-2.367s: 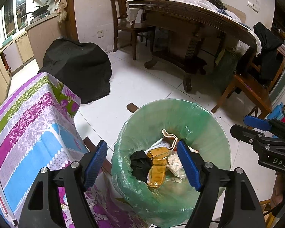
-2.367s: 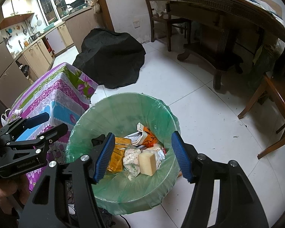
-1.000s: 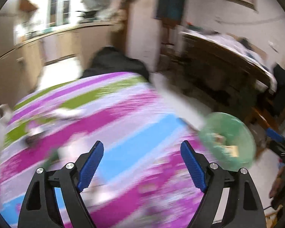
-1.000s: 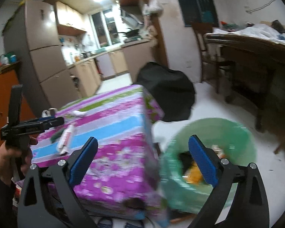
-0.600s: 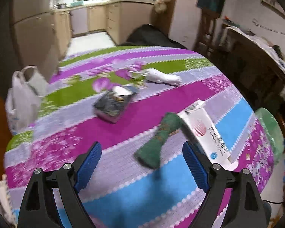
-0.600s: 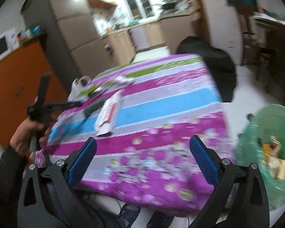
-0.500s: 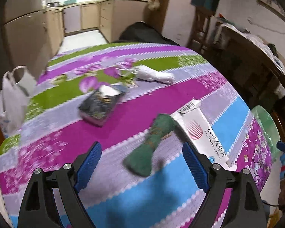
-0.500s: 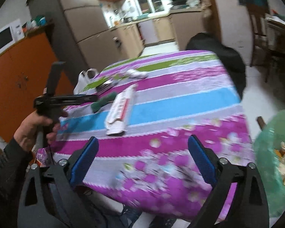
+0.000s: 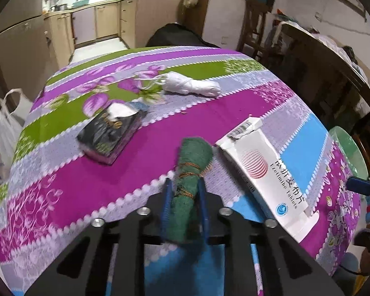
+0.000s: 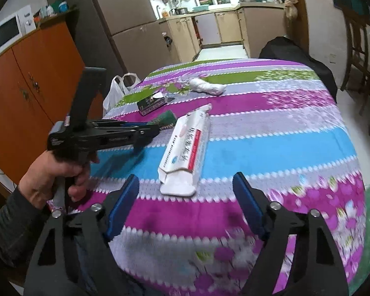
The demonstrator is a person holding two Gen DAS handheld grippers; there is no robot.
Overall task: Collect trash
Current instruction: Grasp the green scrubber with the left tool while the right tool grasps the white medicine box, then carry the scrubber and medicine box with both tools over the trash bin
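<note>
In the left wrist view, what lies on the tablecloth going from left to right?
Black packet → green cloth roll clamped in the left hand-held gripper → white carton. The white bundle lies farther back, above the roll, so its place in the order is unclear.

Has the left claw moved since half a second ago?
Yes. The left claw has moved forward toward the white box and closed on the green roll.
</note>
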